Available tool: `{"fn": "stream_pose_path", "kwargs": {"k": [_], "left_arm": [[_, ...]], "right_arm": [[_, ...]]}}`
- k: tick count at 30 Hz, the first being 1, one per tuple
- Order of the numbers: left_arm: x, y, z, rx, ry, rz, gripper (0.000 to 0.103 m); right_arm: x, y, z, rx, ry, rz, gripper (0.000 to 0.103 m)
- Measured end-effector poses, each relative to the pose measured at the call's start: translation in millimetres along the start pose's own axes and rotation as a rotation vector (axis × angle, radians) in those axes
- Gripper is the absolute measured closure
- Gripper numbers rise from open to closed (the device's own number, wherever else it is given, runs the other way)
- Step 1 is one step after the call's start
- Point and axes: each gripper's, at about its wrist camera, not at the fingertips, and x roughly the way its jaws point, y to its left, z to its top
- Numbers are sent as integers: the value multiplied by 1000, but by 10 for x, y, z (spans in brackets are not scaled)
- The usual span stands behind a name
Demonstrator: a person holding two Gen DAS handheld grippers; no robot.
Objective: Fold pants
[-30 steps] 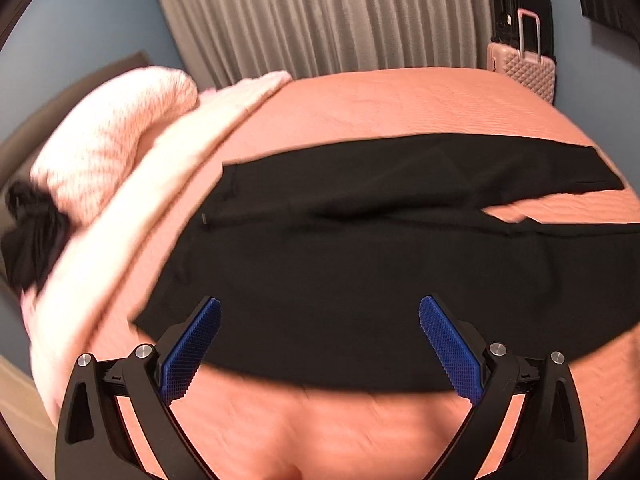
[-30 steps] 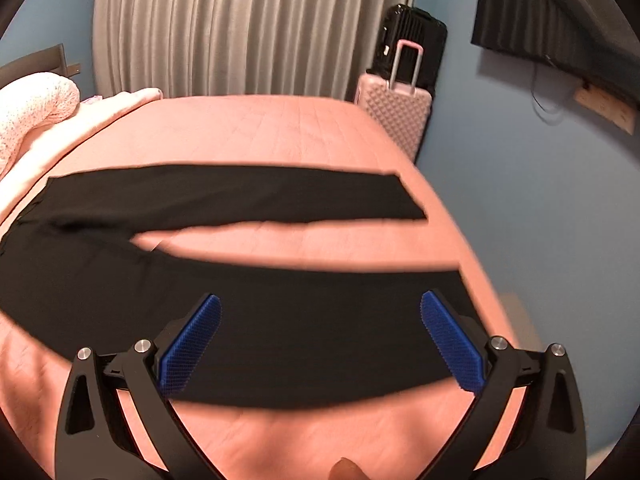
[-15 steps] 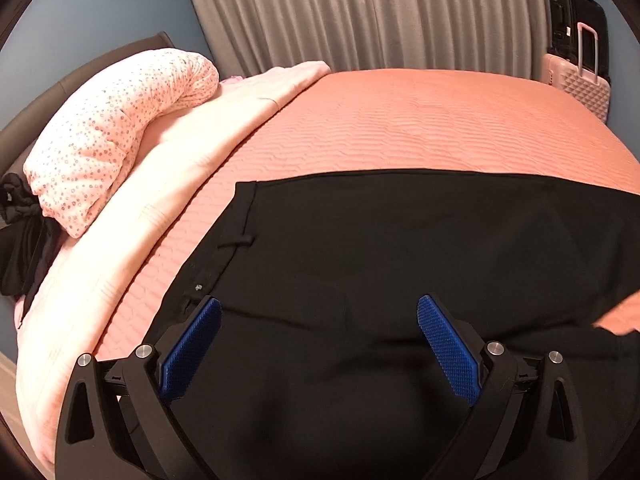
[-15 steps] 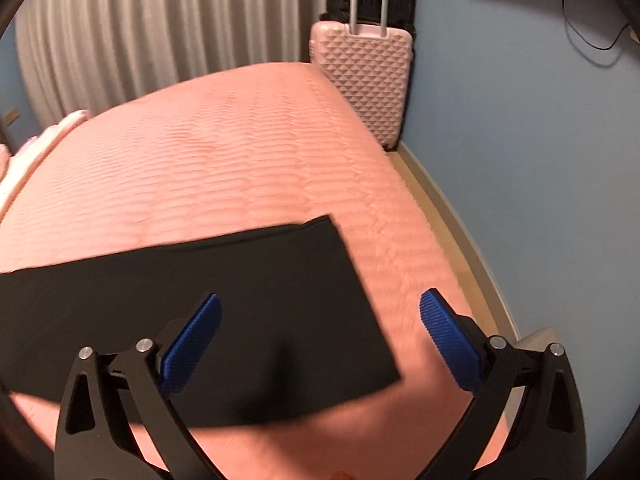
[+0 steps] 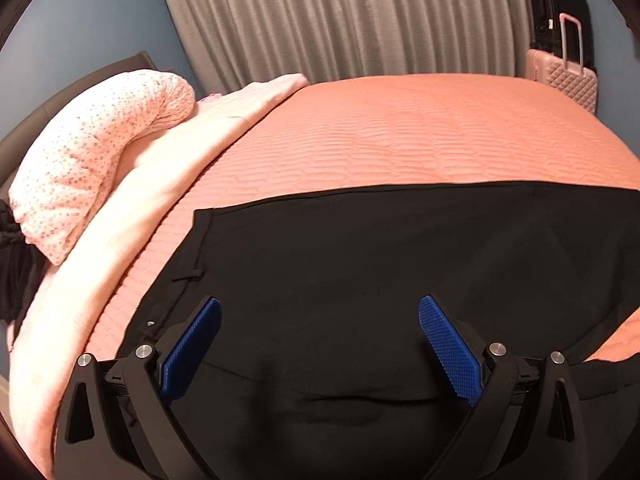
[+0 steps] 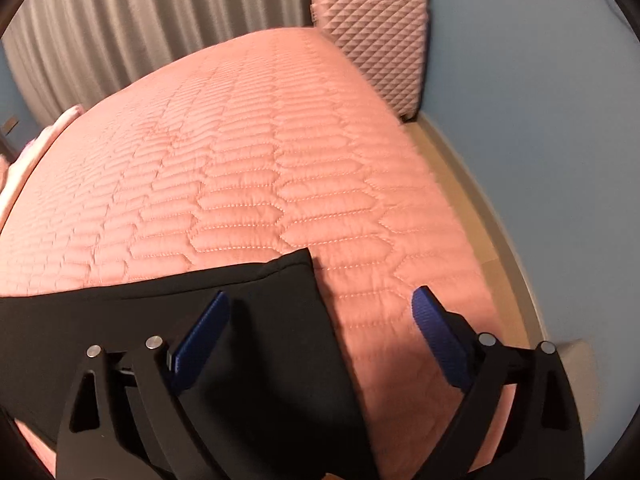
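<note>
Black pants lie flat on the pink quilted bed. In the left wrist view I see the waistband on the left, with a belt loop and a button. My left gripper is open, low over the upper part of the pants near the waistband. In the right wrist view a pant leg's end with its hem lies between my fingers. My right gripper is open and straddles the hem, its left fingertip over the fabric, its right over bare quilt.
A folded pale pink blanket and a spotted pillow lie at the bed's left side. A pink suitcase stands at the far right corner by the blue wall. Grey curtains hang behind. The bed's right edge drops to the floor.
Both grippers have dropped closer to the bed. The left one moved in over the waist area; the right one moved right to the leg's hem. Both stay open.
</note>
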Motion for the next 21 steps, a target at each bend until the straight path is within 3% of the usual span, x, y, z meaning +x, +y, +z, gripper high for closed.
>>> {"fn": "stream_pose_path", "kwargs": {"k": [2,4,5,7,9,12,16,18,21], "left_arm": [[62,-14,22,5,18,-7,5],[122,22,37,-3,27,-7,5],[174,54,49,-11,35,-2,5],[272,114,80,-4,53,2,5],[404,247,148,12,64,40,5],[624,561,318,23,94,93,5],[911,1267,633,-61,120,117,5],[1074,1537,729,-72,116,172,5],[1501,1927,796,-142,203,128,5]], "right_arm": [[23,54,-40,-62,-20,35,13],[0,123,-49,-141,-39,70,35],[1,131,-37,-155,-39,79,40],[-31,172,-3,-192,-52,75,77],[-75,245,6,-230,-68,67,96],[-158,409,-38,-285,-103,23,98],[-239,486,-49,-299,-128,-12,98],[-239,503,-44,-289,-125,-19,98],[-203,524,-48,-271,-120,-30,98]]}}
